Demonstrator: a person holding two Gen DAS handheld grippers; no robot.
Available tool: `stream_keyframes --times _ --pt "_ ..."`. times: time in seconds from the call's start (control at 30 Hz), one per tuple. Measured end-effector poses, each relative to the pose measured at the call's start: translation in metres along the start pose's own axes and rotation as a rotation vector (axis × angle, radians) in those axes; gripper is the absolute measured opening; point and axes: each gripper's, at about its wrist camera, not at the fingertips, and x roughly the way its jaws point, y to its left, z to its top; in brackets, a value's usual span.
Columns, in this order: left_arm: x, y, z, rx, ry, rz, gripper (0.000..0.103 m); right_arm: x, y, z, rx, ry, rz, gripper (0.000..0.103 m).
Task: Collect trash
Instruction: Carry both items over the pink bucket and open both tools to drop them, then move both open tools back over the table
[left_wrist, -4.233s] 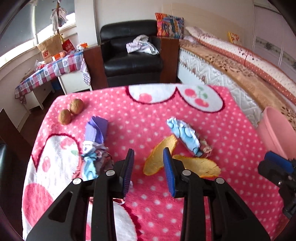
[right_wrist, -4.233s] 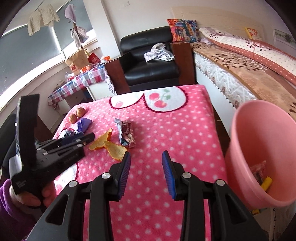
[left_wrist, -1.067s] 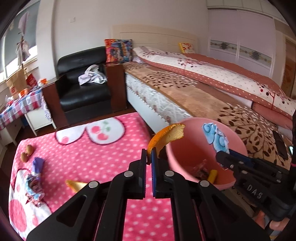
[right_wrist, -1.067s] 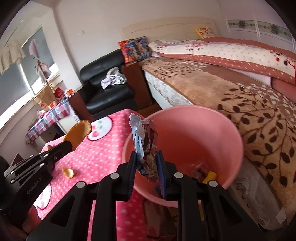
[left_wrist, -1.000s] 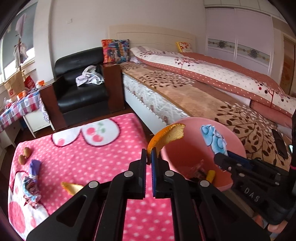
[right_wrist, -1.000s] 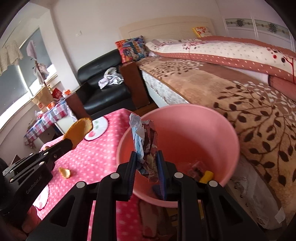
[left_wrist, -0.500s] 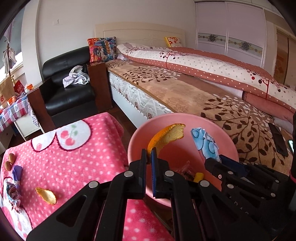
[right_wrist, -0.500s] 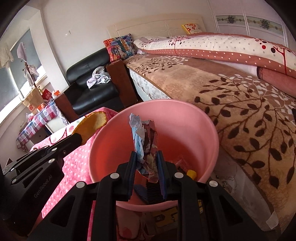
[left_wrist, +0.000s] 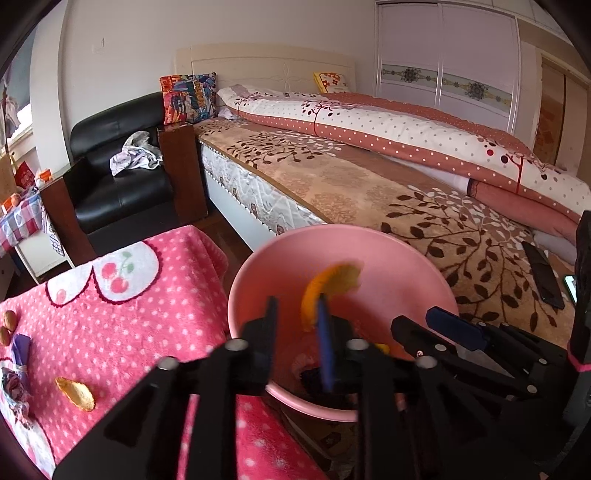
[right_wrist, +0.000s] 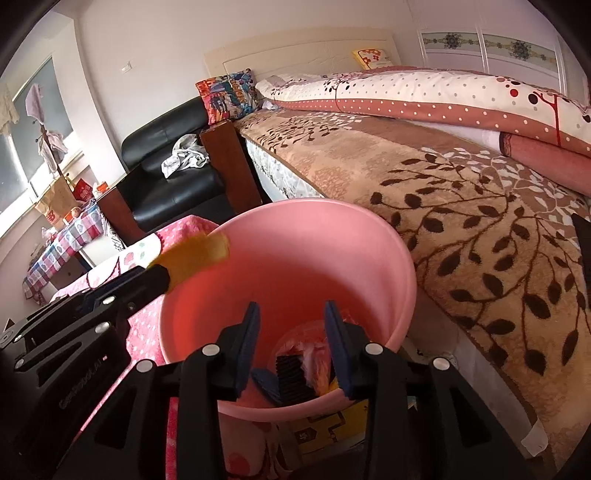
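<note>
Bin (left_wrist: 243, 280): a pink plastic bin occupies the lower centre of both wrist views, standing between the pink dotted blanket (left_wrist: 122, 317) at lower left and the bed (left_wrist: 369, 192) at right. The left gripper (left_wrist: 297, 314) is positioned over the bin opening; its jaws have just been opening and now stand spread. A blurred orange peel (left_wrist: 334, 278) sits at the gripper's right blue pad, above the bin interior; whether it touches that pad cannot be told, and the two pads do not pinch it. In the right wrist view the same peel (right_wrist: 195, 253) appears at the tip of the left gripper, at the bin's left rim. The right gripper (right_wrist: 291, 325) points into the bin; its jaws have just been opening and are spread with nothing between them. Wrappers and other scraps (right_wrist: 310, 358) lie on the bin floor below it. At the lower left of the left wrist view, a second peel (left_wrist: 75, 393), a crumpled wrapper (left_wrist: 16, 387) and two walnuts (left_wrist: 5, 326) rest on the blanket.
</note>
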Motion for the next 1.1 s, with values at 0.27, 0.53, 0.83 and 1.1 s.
stream_keyframes --times 0.27,0.53,0.83,1.1 --pt "-0.015 0.006 -0.002 -0.015 -0.017 -0.007 0.025 -0.009 0.008 -0.002 -0.009 -0.009 0.018 0.036" --pt "-0.039 0.024 -0.012 -0.022 -0.028 0.039 0.025 -0.019 0.029 -0.010 -0.030 -0.012 0.071 0.036" --pt "-0.067 0.062 -0.031 -0.056 -0.032 0.121 0.025 -0.024 0.067 -0.022 -0.085 0.015 0.139 0.036" --pt "-0.088 0.113 -0.050 -0.082 -0.016 0.194 0.025 -0.023 0.110 -0.032 -0.150 0.040 0.205 0.036"
